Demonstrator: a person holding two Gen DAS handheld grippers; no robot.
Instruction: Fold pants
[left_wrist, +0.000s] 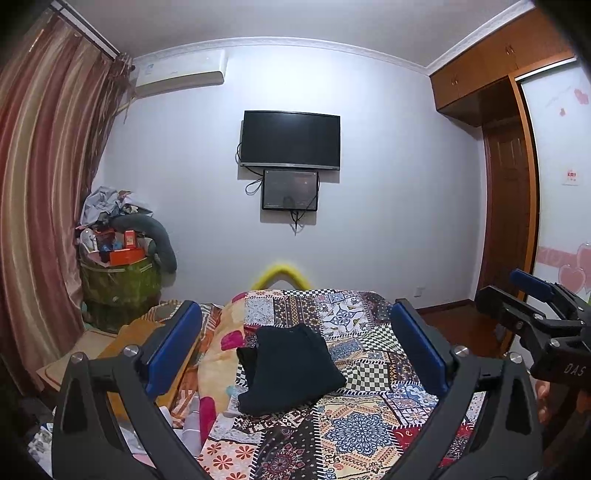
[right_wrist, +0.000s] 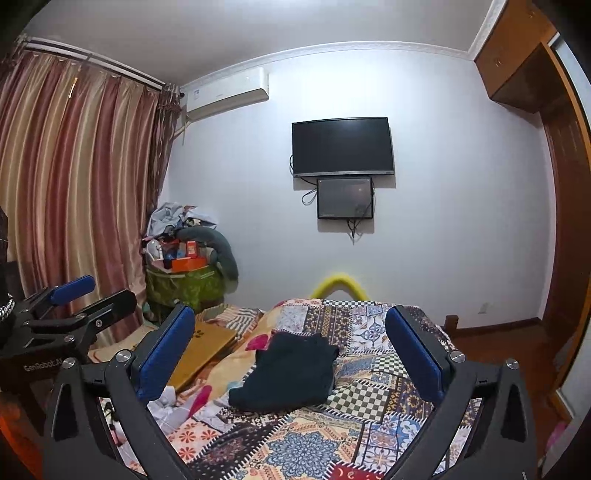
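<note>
Pants (left_wrist: 290, 369): lay as a compact dark bundle on the quilted bed (left_wrist: 369, 435), apparently folded.
Left gripper (left_wrist: 295, 350): you held its fingers apart, empty.
Right gripper (right_wrist: 291, 354): likewise (well clear of cloth).
Advice: you needed only to square loose edges.

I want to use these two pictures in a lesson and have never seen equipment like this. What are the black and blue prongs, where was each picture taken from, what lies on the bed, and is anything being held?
There is no robot: a person holds a two-finger gripper in each hand, each with its own wide-angle camera looking along its fingers. One picture comes from the left gripper, with the right gripper showing at the picture's right edge. The other comes from the right gripper. The blue strips are the finger pads. On the patchwork bedspread lie dark pants, in a compact bundle that looks folded. Both grippers are open, apart from the pants, and hold nothing. A dark TV hangs on the far wall.
</note>
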